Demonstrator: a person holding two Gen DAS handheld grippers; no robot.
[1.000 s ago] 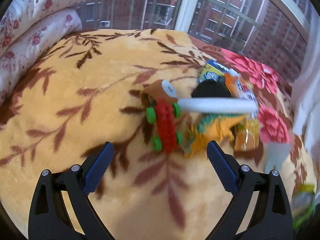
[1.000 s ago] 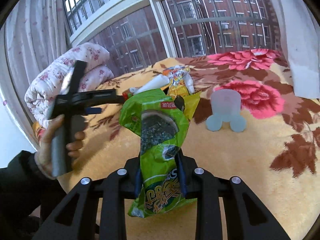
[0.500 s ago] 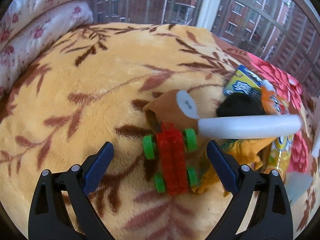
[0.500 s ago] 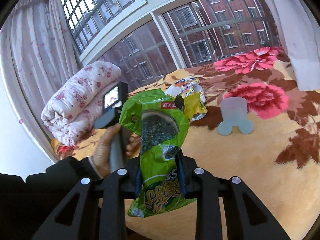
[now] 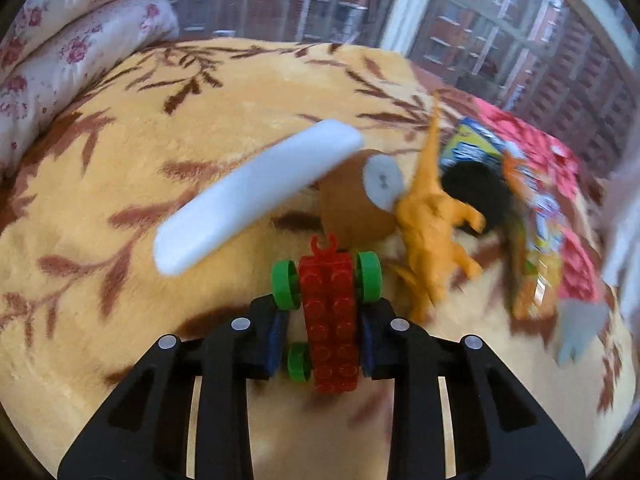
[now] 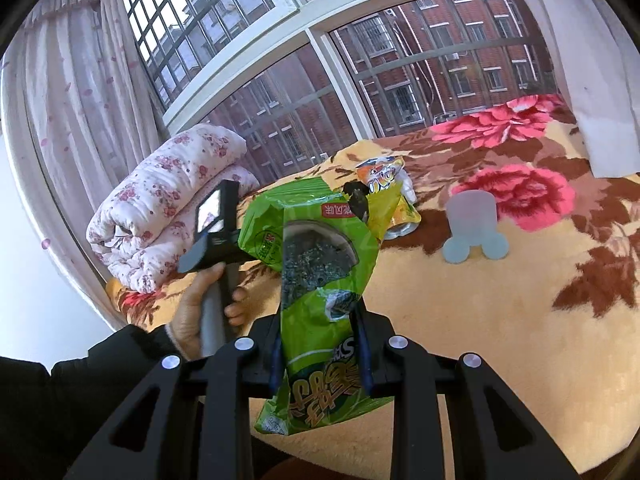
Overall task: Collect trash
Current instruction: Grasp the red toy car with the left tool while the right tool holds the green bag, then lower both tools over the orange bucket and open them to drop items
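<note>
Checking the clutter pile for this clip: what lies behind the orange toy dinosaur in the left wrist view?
Behind the orange toy dinosaur sit a black rounded object and blurred snack packets, one blue and yellow. A brown cylinder lies beside it. The dinosaur hides the black object's lower edge; what it is cannot be told.

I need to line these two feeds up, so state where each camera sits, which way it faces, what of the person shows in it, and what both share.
Left wrist: on the left gripper, angled down at the yellow blanket; its jaws, which have just been closing, clamp a red toy car; no body part shows.
Right wrist: on the right gripper, facing across the bed to the window; it holds a green snack bag; the left hand and a dark sleeve show.
Shared: blanket, rolled quilt, orange snack bag.
</note>
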